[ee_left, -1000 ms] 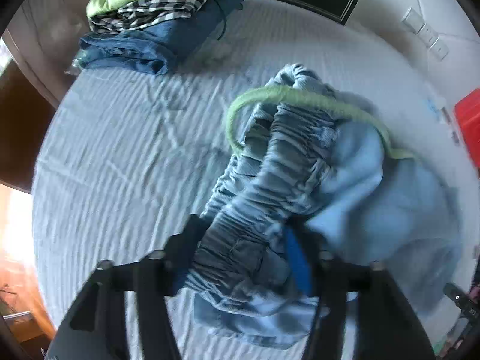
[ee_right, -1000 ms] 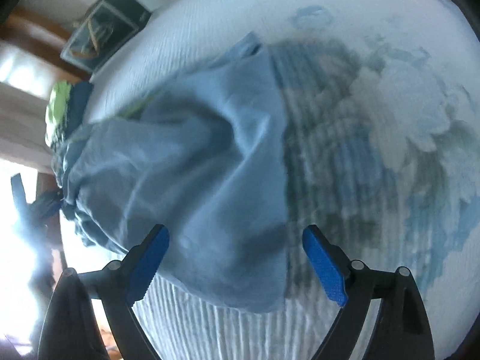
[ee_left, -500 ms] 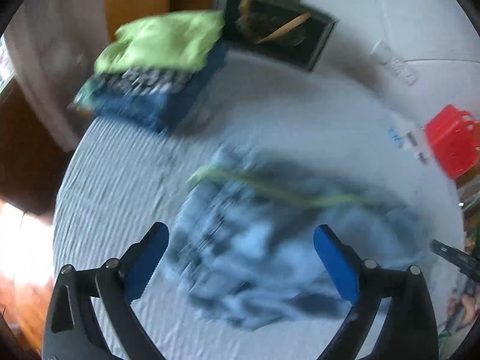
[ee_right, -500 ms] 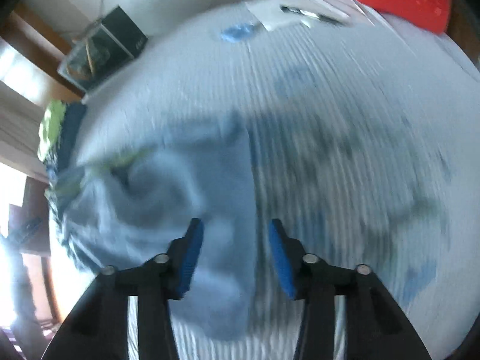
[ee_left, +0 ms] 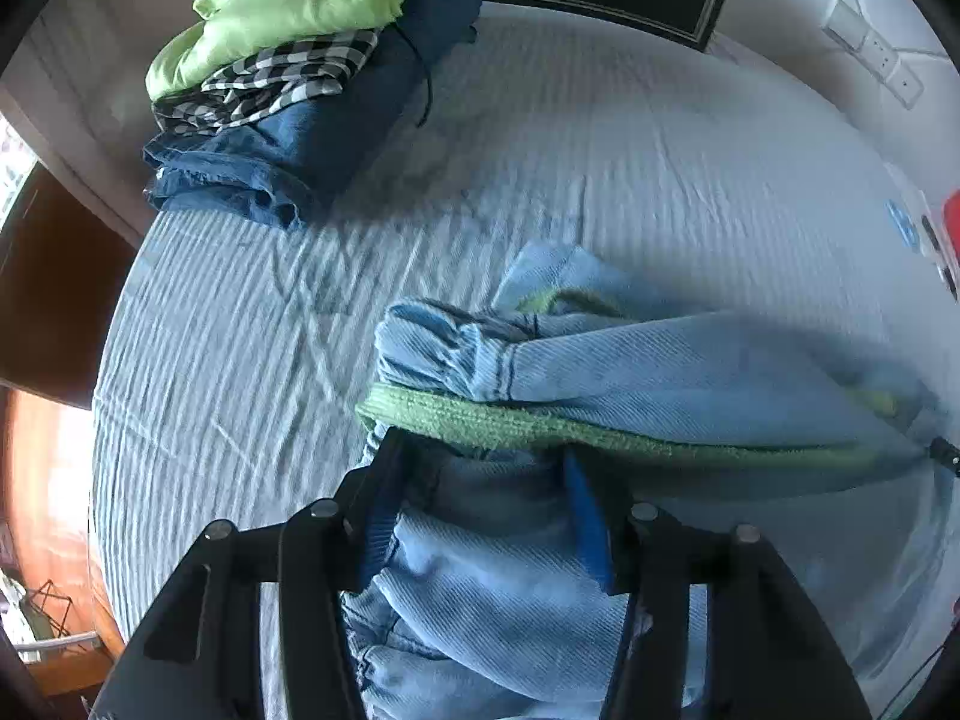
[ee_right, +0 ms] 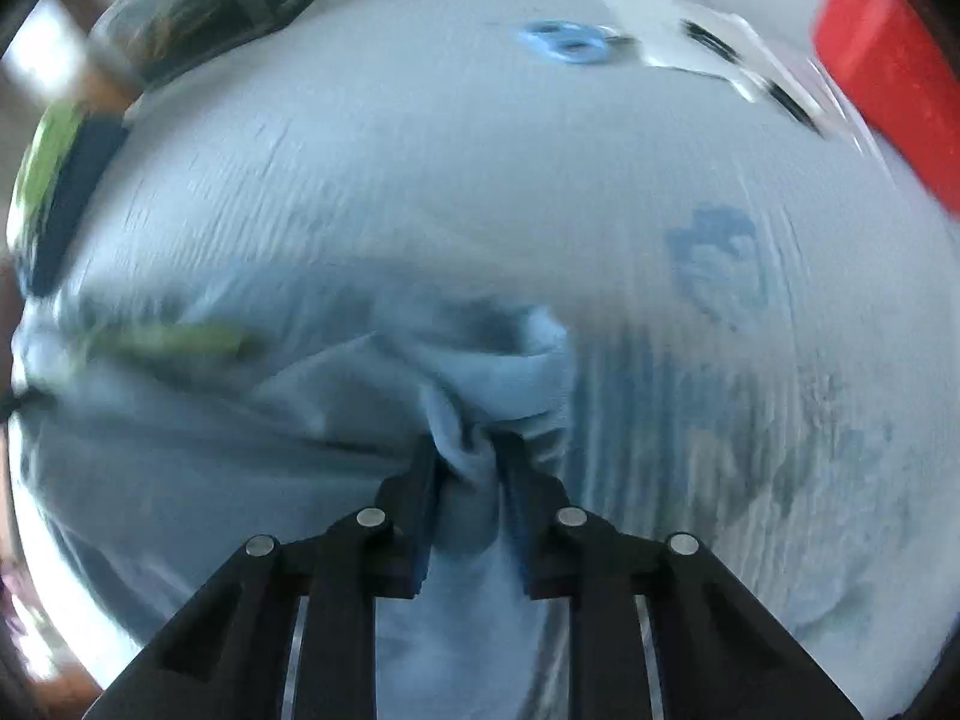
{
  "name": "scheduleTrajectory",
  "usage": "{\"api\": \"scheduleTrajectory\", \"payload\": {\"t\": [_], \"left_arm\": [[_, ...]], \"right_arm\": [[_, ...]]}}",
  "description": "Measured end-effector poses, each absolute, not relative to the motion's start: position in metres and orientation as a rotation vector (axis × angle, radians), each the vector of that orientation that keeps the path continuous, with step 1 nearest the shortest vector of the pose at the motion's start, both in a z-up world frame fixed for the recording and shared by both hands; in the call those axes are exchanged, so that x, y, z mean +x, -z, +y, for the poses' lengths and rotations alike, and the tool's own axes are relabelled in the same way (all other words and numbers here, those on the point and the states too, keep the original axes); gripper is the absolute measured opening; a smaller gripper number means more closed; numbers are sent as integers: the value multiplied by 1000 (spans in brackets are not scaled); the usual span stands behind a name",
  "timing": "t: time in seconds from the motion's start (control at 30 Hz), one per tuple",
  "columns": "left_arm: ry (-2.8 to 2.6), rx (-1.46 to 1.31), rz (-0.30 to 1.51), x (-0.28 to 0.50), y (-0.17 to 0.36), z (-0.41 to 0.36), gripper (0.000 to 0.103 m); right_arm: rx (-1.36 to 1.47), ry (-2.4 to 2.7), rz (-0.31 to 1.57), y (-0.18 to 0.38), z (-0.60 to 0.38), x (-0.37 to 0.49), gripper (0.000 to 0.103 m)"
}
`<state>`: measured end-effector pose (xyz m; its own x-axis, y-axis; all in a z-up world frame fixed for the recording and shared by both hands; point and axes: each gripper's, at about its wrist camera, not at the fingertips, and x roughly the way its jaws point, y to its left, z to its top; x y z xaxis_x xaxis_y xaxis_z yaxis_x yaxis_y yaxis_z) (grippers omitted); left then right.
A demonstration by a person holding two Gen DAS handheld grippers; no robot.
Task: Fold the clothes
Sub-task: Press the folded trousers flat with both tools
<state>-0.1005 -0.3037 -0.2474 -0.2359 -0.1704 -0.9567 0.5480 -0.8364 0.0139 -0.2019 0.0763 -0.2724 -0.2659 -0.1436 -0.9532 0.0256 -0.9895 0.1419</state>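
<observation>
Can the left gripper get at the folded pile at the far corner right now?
Probably not yet: the left gripper is closing, light blue garment between its jaws. The bedsheet toward the folded pile lies bare.

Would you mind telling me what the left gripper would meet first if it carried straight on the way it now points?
The left gripper already has the light blue garment between its closing jaws, so it would press further into that fabric and its green waistband, then probably the striped bedsheet beneath, though depth is unclear.
</observation>
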Motion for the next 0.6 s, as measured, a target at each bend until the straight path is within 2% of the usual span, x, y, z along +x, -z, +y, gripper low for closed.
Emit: {"api": "scheduleTrajectory", "payload": {"t": [0.03,0.1,0.17,0.2,0.37,0.53,0.6], "left_arm": [[2106,1562,464,-100,245,-305,53],[2120,1521,478,-91,235,-304,65],[2162,1458,503,-74,219,-297,98],[2187,1439,525,-66,214,-292,102],[2291,1450,579,-42,207,-259,103],[2366,1470,616,-60,212,-236,102],[2390,1502,556,-71,217,-221,103]], "right_arm": [[1844,2444,-190,273,84,-205,20],[1802,2506,-193,258,92,-198,21],[1707,2445,-274,241,93,-180,21],[1678,2419,-281,235,91,-168,23],[1654,2298,-283,237,76,-117,25],[1657,2216,-236,254,53,-99,25],[1657,2184,-224,259,44,-94,25]]}}
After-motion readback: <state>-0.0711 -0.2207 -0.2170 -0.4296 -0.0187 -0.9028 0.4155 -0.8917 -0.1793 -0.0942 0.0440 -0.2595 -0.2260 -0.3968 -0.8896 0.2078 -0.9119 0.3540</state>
